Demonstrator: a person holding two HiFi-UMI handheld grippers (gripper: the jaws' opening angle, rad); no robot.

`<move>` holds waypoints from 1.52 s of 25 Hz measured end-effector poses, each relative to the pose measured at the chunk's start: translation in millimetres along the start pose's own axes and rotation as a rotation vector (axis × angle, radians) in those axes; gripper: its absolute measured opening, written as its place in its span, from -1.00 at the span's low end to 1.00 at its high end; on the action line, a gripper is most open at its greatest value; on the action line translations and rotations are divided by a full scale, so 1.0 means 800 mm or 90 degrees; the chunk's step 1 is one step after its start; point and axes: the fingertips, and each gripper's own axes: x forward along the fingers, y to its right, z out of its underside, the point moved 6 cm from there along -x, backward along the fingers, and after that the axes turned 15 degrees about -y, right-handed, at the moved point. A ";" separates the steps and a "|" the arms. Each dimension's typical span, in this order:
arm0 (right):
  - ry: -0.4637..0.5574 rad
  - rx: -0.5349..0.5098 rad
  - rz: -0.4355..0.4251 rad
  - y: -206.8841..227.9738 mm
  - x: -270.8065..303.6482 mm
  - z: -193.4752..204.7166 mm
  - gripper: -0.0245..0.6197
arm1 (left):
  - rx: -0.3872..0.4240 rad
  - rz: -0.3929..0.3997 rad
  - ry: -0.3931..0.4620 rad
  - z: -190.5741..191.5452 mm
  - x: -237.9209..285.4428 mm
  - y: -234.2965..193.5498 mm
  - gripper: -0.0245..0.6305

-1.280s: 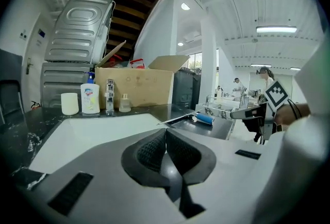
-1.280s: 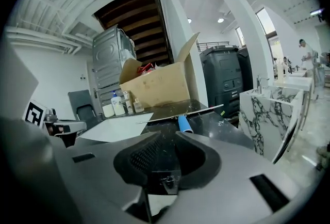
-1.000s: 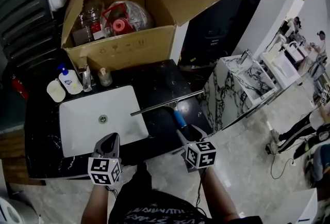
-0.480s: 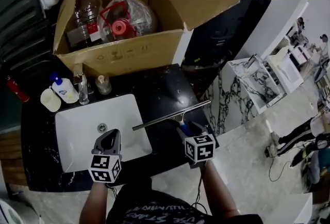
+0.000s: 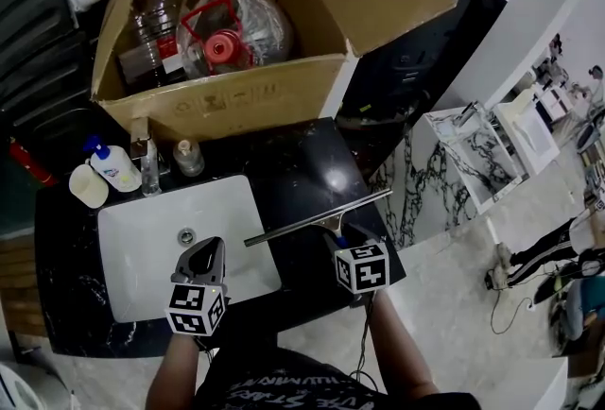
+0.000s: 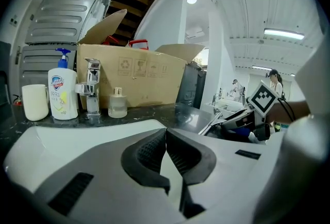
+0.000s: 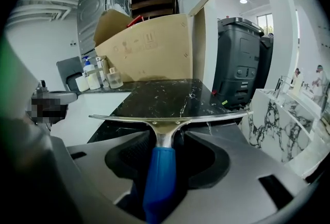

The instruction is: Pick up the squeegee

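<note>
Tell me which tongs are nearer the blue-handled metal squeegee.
Right. The right tongs grip the blue-handled metal squeegee by its handle; the left tongs, shut, hover over the white rectangular sink, off the blade's left end.

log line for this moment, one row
right gripper: shut on squeegee handle | left gripper: shut, empty, over sink | blade over black counter

right claw [image 7: 164,152] moved forward over squeegee [image 5: 317,217] handle, now clamped on it, blade perhaps slightly raised
</note>
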 end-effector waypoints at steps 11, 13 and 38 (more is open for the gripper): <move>-0.027 -0.041 0.010 -0.006 0.008 -0.002 -0.47 | -0.003 -0.001 -0.004 0.008 -0.004 -0.001 -0.86; -0.020 -0.034 0.010 -0.005 0.005 -0.001 -0.50 | -0.002 -0.002 -0.001 0.008 -0.007 0.001 -0.86; 0.093 0.000 0.009 -0.032 -0.151 0.113 -0.50 | 0.021 0.001 0.061 0.057 -0.127 0.091 -0.86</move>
